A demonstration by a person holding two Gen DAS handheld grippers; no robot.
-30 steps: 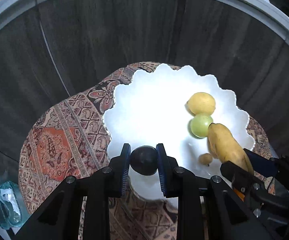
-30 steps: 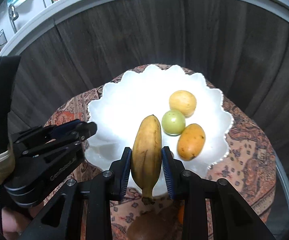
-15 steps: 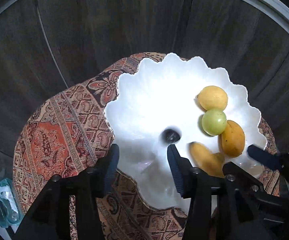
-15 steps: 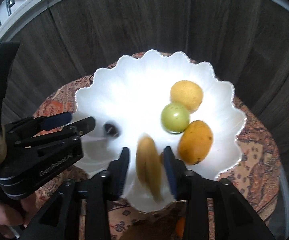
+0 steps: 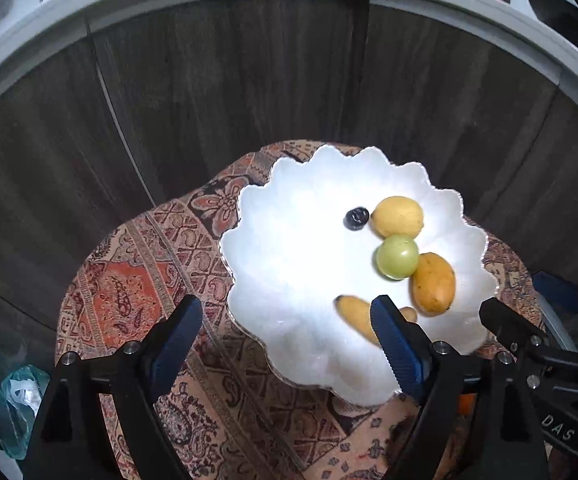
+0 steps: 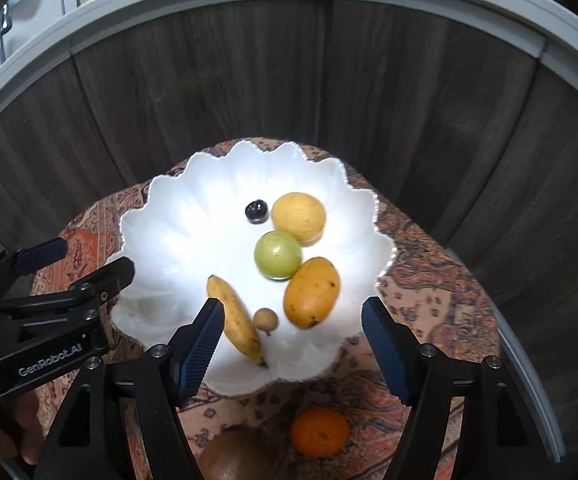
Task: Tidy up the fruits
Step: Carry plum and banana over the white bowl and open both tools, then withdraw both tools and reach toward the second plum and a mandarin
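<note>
Bowl (image 6: 161,216) now holds released banana (image 6: 235,316) and plum (image 6: 256,211).

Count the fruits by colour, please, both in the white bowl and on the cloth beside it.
Yellow or yellow-orange: 3, the banana, the round yellow fruit, the oval orange-yellow fruit
Green: 1, the green fruit
Dark purple: 1, the small dark fruit
Tan: 1, the small tan fruit
Orange: 1, the orange on the cloth
Brown: 1, the brown fruit on the cloth
Total: 8
</note>
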